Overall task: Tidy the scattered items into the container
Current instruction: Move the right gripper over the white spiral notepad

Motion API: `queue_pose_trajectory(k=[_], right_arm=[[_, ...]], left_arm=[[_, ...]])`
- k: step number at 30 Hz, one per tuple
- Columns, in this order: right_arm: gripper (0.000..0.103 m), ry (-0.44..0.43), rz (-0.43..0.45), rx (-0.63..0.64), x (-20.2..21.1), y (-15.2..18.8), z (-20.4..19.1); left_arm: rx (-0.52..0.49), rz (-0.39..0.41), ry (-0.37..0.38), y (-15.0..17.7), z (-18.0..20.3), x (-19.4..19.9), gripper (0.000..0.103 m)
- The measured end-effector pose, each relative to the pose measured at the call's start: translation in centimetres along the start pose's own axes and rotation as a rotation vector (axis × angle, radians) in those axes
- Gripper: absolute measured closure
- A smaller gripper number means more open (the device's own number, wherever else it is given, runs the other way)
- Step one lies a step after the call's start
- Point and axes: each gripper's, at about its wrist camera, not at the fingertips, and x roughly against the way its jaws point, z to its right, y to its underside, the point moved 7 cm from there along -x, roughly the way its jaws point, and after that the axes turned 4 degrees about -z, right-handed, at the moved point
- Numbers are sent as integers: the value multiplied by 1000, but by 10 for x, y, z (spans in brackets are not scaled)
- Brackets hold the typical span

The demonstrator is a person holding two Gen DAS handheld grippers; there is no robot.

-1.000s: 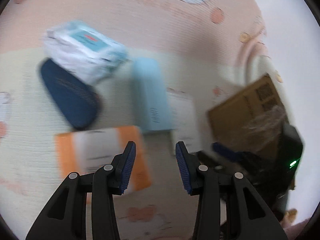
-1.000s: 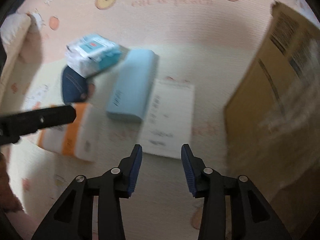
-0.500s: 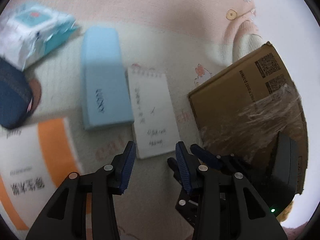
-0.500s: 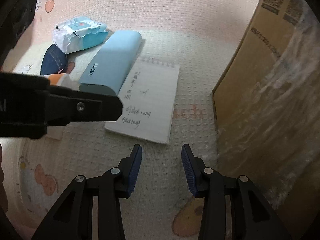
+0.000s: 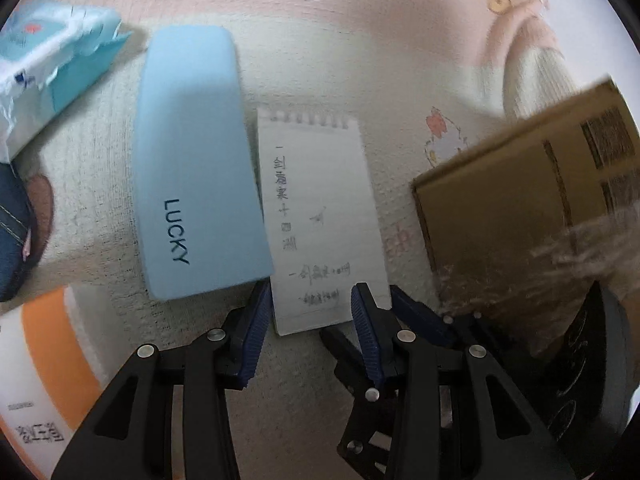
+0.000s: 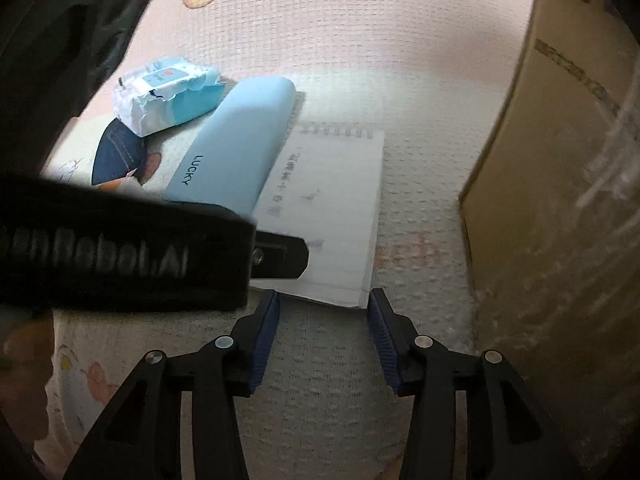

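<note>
A white spiral notepad point(image 5: 320, 220) with handwriting lies on the mat, between a light blue case marked LUCKY point(image 5: 196, 168) and the cardboard box point(image 5: 520, 208). My left gripper point(image 5: 310, 312) is open and hangs low over the notepad's near edge, not gripping it. One of its fingers point(image 6: 280, 256) crosses the notepad point(image 6: 332, 208) in the right wrist view. My right gripper point(image 6: 324, 312) is just short of the same near edge, beside the box point(image 6: 560, 200). Its jaws are opening with nothing between them.
A wipes pack point(image 5: 48, 60), a denim pouch point(image 5: 12, 232) and an orange-and-white pack point(image 5: 40, 360) lie left of the blue case point(image 6: 236, 148). All rest on a pink and cream cartoon-print mat point(image 6: 360, 40). The box wall stands close on the right.
My left gripper has swung right and down, from over the orange pack to the notepad's near edge. My right gripper has sunk closer to the notepad and its jaws have widened.
</note>
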Motion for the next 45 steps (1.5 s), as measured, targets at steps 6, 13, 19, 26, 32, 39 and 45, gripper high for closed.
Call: queue_pose_trajectory(k=[6, 13, 19, 26, 32, 39, 45], right_arm=[[60, -57, -9, -48, 3, 4, 2], [65, -91, -22, -76, 6, 12, -14], [66, -146, -50, 39, 6, 15, -61], [66, -140, -68, 92, 16, 22, -65], [64, -136, -41, -30, 35, 17, -25], [63, -55, 18, 11, 7, -71, -7], [63, -122, -26, -187, -37, -110, 8]], left_arm=[[53, -26, 51, 6, -14, 4, 62], [83, -35, 21, 20, -36, 17, 76], [125, -28, -24, 34, -70, 38, 78], [165, -5, -1, 43, -80, 49, 78], [254, 33, 113, 41, -75, 47, 69], [335, 61, 139, 42, -70, 35, 64], [365, 83, 103, 33, -68, 32, 73]])
